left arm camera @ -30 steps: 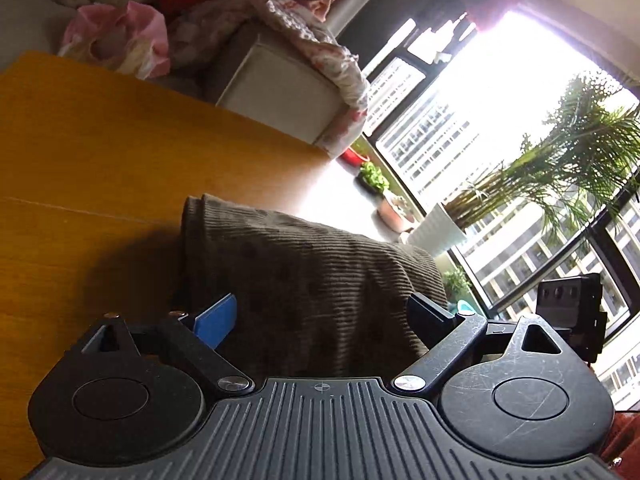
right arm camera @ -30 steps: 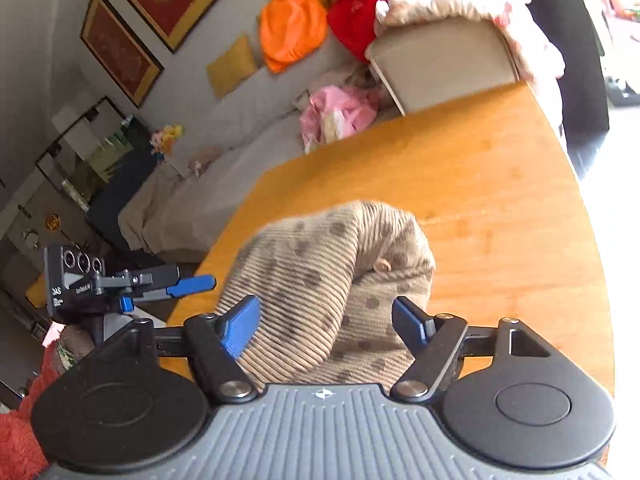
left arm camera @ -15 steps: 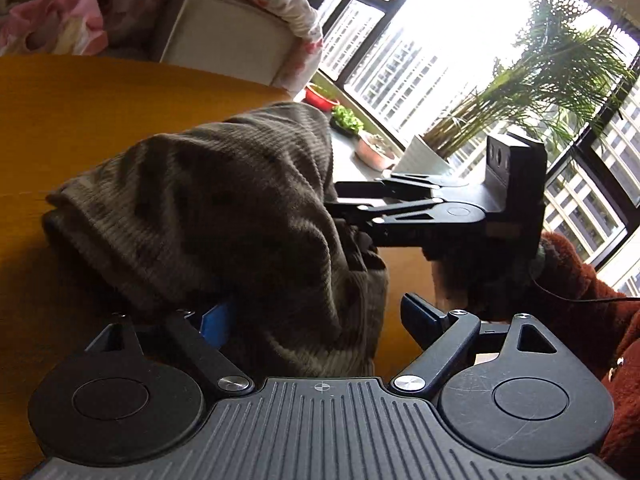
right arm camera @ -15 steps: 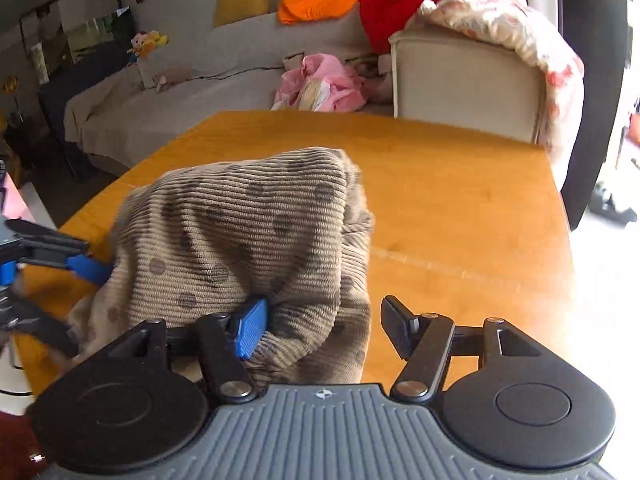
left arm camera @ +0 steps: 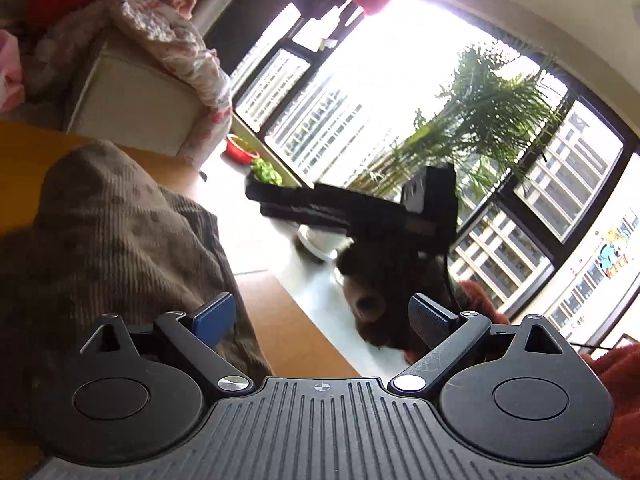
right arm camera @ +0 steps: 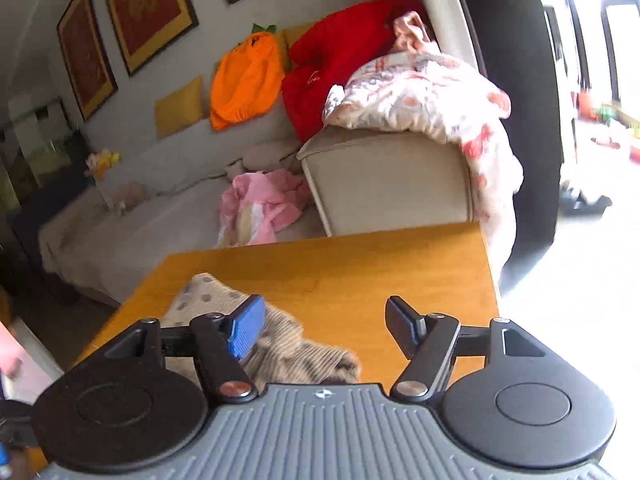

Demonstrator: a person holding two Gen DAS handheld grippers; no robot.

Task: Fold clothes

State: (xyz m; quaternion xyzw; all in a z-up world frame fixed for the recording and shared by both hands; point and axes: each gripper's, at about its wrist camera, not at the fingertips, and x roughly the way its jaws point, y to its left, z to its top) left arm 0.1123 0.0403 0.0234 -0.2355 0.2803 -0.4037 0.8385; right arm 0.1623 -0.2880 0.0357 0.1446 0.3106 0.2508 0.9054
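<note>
A brown ribbed garment with darker dots [left arm camera: 116,248] lies bunched on the wooden table [left arm camera: 288,328]. It also shows in the right wrist view [right arm camera: 280,344], low on the table [right arm camera: 360,272]. My left gripper [left arm camera: 320,316] is open and empty, its blue pad beside the garment's right edge. My right gripper [right arm camera: 324,326] is open and empty, raised above the garment's near end. The right gripper also shows in the left wrist view [left arm camera: 352,208], held up in the air past the table edge.
A beige sofa arm [right arm camera: 388,184] draped with a floral blanket [right arm camera: 432,96] stands just behind the table. Pink clothes [right arm camera: 260,204] lie on the sofa. A large window with a palm plant [left arm camera: 480,120] is to the right.
Both grippers let go of the garment and pulled back. The garment dropped from its raised drape into a lower bunch on the table. The right gripper lifted up and away.
</note>
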